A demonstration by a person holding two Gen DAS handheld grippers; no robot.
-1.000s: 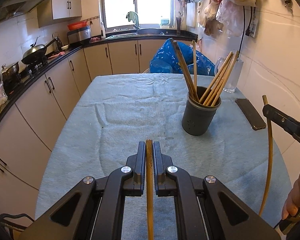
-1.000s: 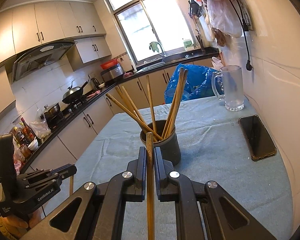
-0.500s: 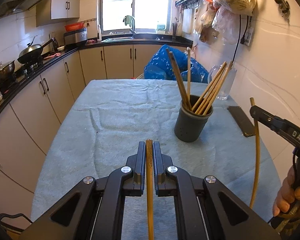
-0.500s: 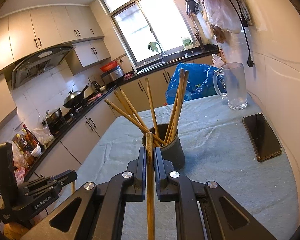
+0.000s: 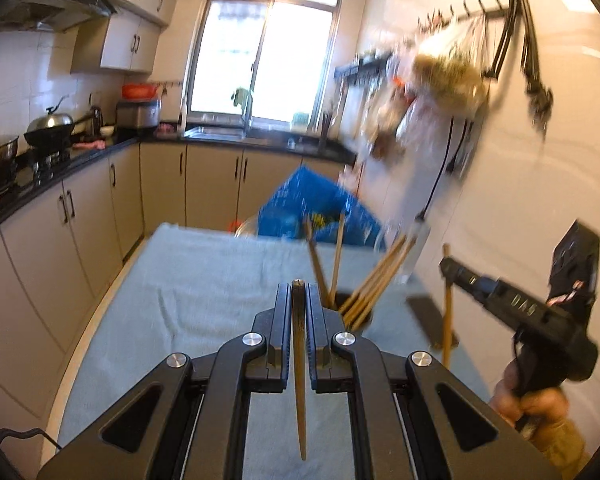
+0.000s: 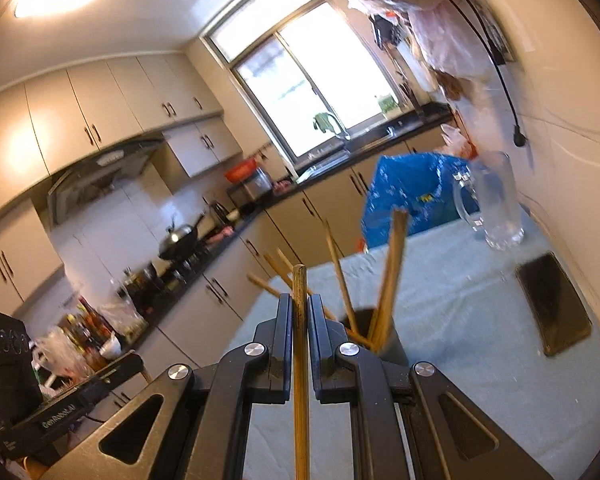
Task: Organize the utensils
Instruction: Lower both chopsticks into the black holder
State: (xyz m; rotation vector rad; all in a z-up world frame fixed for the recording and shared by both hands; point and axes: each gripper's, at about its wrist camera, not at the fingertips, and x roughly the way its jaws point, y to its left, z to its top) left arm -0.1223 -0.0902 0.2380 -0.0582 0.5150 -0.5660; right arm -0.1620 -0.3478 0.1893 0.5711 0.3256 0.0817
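My left gripper (image 5: 299, 294) is shut on a bamboo chopstick (image 5: 299, 368) that runs back between its jaws. My right gripper (image 6: 299, 306) is shut on another chopstick (image 6: 300, 380); it also shows at the right of the left wrist view (image 5: 446, 258), its chopstick (image 5: 446, 312) hanging down. A dark grey utensil holder (image 6: 386, 346) with several chopsticks (image 6: 390, 276) stands on the table just beyond both grippers; the left wrist view shows only its rim (image 5: 354, 318) behind my jaws. The left gripper shows at the lower left of the right wrist view (image 6: 134, 362).
The table has a blue-grey cloth (image 5: 204, 280). A black phone (image 6: 554, 302) lies at its right edge and a glass mug (image 6: 496, 204) stands by the wall. A blue bag (image 5: 312, 210) sits behind the table. Kitchen counters (image 5: 60, 160) run along the left.
Both grippers have tilted upward and moved closer to the holder, so both views now show more wall and ceiling. Each still holds its chopstick. The frames are motion-blurred.
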